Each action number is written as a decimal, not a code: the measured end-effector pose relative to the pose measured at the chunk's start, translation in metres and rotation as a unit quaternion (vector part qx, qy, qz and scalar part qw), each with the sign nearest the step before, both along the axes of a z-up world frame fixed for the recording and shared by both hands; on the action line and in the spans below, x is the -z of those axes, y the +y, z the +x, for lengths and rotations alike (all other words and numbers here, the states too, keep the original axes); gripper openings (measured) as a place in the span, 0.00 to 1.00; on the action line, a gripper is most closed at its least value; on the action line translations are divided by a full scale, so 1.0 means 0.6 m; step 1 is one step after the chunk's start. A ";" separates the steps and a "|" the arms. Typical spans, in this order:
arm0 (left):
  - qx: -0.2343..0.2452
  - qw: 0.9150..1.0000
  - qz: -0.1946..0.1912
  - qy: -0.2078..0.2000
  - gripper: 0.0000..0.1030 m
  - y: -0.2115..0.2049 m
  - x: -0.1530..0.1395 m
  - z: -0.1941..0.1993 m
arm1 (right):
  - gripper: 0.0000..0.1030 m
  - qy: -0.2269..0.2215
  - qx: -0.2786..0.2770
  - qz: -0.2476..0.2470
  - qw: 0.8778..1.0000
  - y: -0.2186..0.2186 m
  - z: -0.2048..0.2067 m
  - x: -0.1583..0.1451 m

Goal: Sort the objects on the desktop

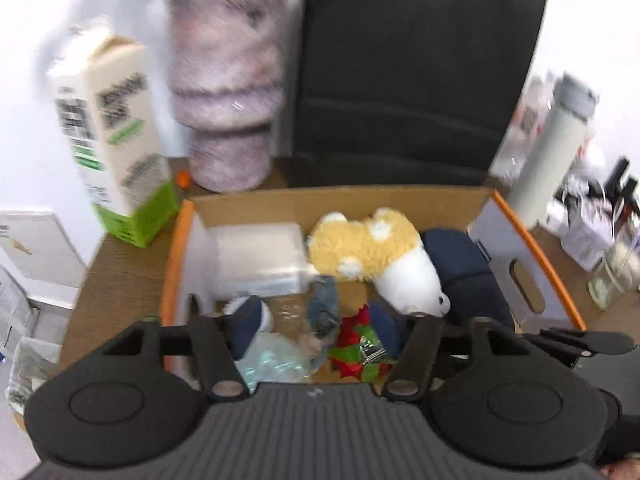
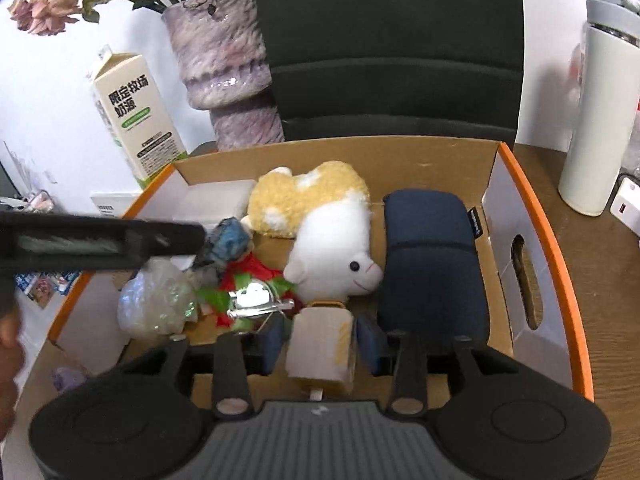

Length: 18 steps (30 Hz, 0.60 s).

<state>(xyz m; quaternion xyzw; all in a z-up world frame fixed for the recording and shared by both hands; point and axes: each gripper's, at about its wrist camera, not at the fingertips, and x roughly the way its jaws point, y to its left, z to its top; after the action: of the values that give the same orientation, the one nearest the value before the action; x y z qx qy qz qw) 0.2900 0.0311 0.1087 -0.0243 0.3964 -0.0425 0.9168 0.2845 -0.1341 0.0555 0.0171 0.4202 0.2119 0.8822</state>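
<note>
An orange-rimmed cardboard box (image 1: 536, 248) (image 2: 560, 280) holds a yellow-and-white plush toy (image 1: 372, 256) (image 2: 320, 220), a navy pouch (image 2: 432, 256), a red-green bow with a metal clip (image 2: 248, 296), a crumpled plastic bag (image 2: 156, 304) and a white case (image 1: 256, 256). My left gripper (image 1: 316, 320) hangs open over the box. A blue-grey scrap (image 1: 322, 308) (image 2: 230, 240) lies between its pads, untouched. My right gripper (image 2: 322, 340) has a beige block (image 2: 320, 352) between its navy pads, with a thin gap at the left pad.
Behind the box stand a milk carton (image 2: 136, 116), a mottled purple vase (image 2: 228, 64) with dried flowers and a black chair back (image 2: 392, 40). A white thermos (image 2: 592, 112) and a charger (image 2: 626, 208) sit right on the wooden desk. A jar (image 1: 616, 276) stands near clutter.
</note>
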 end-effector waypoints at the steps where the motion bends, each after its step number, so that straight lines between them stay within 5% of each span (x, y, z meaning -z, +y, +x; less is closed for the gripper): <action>1: -0.009 1.000 0.000 -0.005 0.67 0.002 -0.011 -0.008 | 0.38 -0.002 0.004 0.002 1.000 -0.005 -0.002 -0.004; 4: -0.021 1.000 -0.004 -0.019 0.75 0.015 -0.036 -0.044 | 0.39 -0.018 0.018 0.016 1.000 -0.031 -0.017 -0.034; 10: -0.051 0.995 0.018 -0.080 0.97 0.028 -0.066 -0.140 | 0.58 -0.079 0.045 0.039 0.995 -0.093 -0.083 -0.106; 18: -0.092 0.988 0.037 -0.116 0.99 0.039 -0.038 -0.255 | 0.77 -0.126 0.080 -0.004 0.989 -0.131 -0.189 -0.104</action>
<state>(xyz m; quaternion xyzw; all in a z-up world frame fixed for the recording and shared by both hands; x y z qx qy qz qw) 0.1372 0.0545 0.1313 -0.0215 0.2850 0.0542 0.9568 0.1712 -0.2129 0.1178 0.0204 0.3032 0.1400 0.9424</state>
